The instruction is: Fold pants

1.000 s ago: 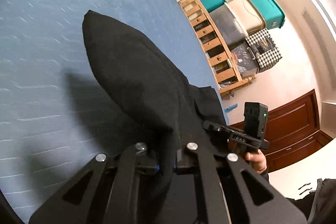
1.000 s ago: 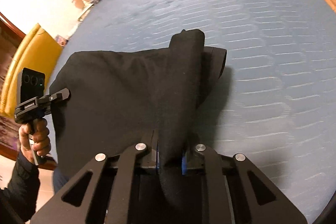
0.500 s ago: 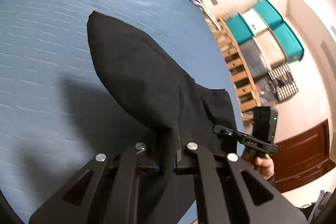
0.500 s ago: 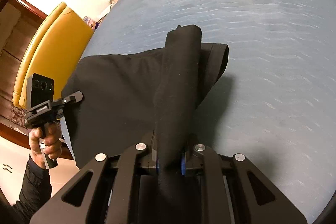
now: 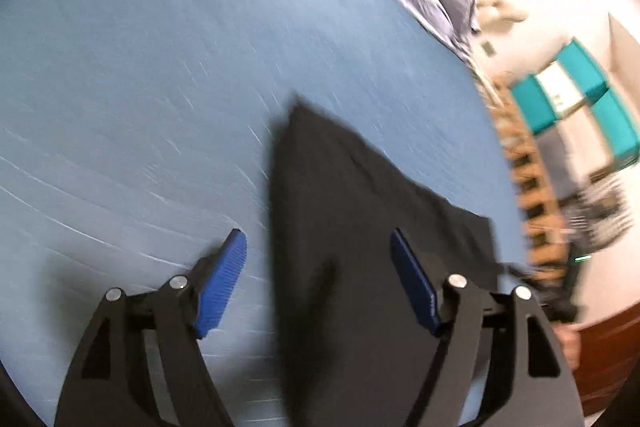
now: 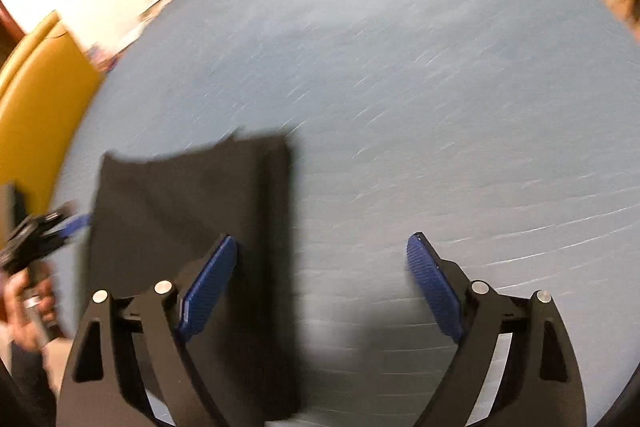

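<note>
Both frames are motion-blurred. Black pants (image 5: 360,219) lie folded flat on the blue bed sheet (image 5: 140,87). Left tool (image 5: 318,279) has its blue pads spread wide, holding nothing, pants between and below them. Right tool (image 6: 320,287) is also wide and empty, its left pad (image 6: 208,287) over the pants' right edge. Yellow chair (image 6: 36,115) sits far left.

Both fisheye views are smeared by motion blur, worst toward the rims, where straight lines bow. Warm indoor light washes the pale wall (image 5: 560,7) almost white. The black pants (image 5: 360,227) show as a nearly featureless dark mass with soft edges. Beneath the fingers (image 6: 208,283) a dim shadow lies on the blue bedsheet (image 6: 440,87), whose weave streaks into short white dashes.
</note>
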The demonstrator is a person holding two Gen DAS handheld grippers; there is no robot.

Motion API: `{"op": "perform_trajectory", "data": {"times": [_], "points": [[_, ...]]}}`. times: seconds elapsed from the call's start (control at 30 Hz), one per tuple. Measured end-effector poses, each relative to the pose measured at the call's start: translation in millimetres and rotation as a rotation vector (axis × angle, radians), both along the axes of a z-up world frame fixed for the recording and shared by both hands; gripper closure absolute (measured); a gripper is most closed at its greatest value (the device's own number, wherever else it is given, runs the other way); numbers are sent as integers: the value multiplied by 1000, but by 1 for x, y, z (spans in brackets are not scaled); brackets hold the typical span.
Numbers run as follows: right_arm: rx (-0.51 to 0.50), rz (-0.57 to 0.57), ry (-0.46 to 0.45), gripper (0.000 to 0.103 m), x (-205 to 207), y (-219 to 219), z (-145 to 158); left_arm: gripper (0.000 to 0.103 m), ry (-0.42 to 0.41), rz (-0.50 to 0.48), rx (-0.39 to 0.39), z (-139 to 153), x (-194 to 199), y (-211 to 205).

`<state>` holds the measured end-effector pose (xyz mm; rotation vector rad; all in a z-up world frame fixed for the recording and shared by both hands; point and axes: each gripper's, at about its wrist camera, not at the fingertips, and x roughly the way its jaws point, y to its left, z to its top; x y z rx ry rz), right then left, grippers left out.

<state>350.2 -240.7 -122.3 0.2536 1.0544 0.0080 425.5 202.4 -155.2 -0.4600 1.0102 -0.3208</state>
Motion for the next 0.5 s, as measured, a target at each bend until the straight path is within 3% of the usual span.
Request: {"op": "perform_trajectory", "data": {"times": [0.03, 0.07, 0.1, 0.17, 0.2, 0.27, 0.33, 0.37, 0.4, 0.47, 0.5], "points": [[-42, 2, -49, 23, -2, 3, 14, 46, -69, 2, 43, 16, -6, -6], [-68, 61, -90, 33, -1, 18, 27, 51, -129, -13, 74, 29, -12, -19], [-92, 109, -97, 36, 3, 34, 33, 55, -174, -62, 132, 39, -14, -41], [-177, 211, -91, 37, 15, 76, 31, 73, -157, -162, 281, 37, -6, -92], [-197, 267, -70, 45, 22, 97, 22, 82, -130, -192, 335, 29, 0, -108], [-261, 327, -28, 50, 39, 125, 0, 82, -104, -222, 436, 14, 18, -138], [-382, 312, 8, 50, 60, 132, -23, 81, -28, -268, 485, -9, 42, -151], [-384, 300, 18, 44, 67, 128, -29, 81, 7, -282, 507, -23, 54, -154], [-353, 270, 32, 27, 72, 117, -33, 80, -2, -281, 505, -23, 59, -152], [-351, 215, 26, 20, 78, 109, -33, 74, -56, -254, 509, -9, 60, -149], [-371, 199, 8, 20, 74, 104, -29, 65, -77, -212, 544, 2, 56, -144]]}}
